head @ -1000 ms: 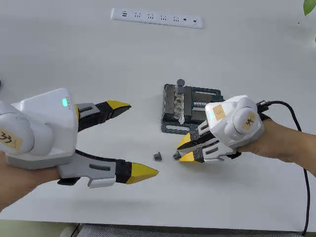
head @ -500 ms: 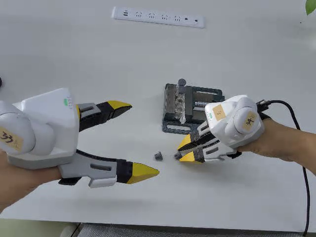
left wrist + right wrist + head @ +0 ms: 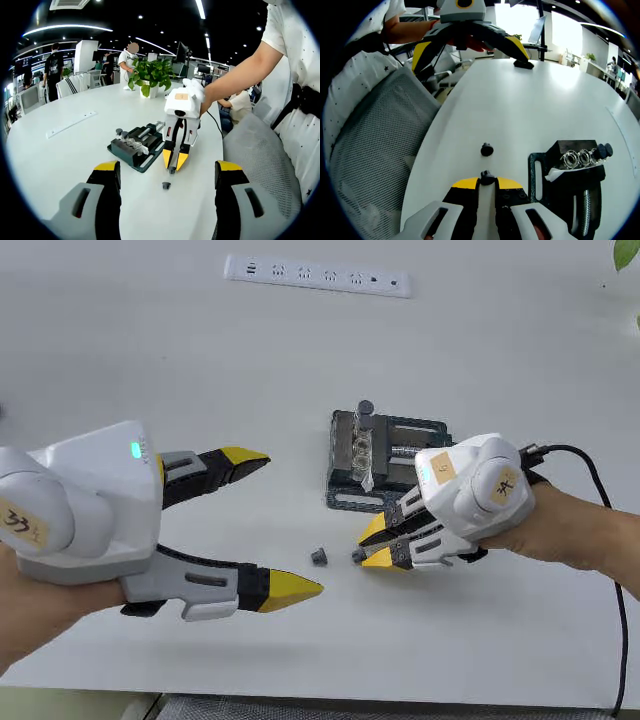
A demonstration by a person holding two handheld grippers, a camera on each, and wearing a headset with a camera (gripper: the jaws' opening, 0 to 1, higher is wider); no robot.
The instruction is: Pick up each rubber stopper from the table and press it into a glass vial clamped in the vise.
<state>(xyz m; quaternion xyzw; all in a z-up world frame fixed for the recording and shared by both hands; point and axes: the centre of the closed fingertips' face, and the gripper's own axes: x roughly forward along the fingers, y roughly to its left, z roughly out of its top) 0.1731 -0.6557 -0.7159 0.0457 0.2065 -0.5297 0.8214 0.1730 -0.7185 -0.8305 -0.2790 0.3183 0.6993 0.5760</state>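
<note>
Two small dark-grey rubber stoppers. Held stopper is pinched between right gripper fingers, tips angled down-left, low over white bench, just near of dark metal vise with clear glass vials. Loose stopper lies just left. Left gripper hovers near-left, fingers spread wide, empty.

- Head view: from above and behind both hands, looking forward and down at the white tabletop. The vise sits mid-frame, fairly near.
- Left gripper view: low over the tabletop, looking along its own jaws across at the right gripper and the vise, with the room behind.
- Right gripper view: low and close, looking the opposite way, toward the left gripper.
- All three views share the vise and a loose stopper near it.
</note>
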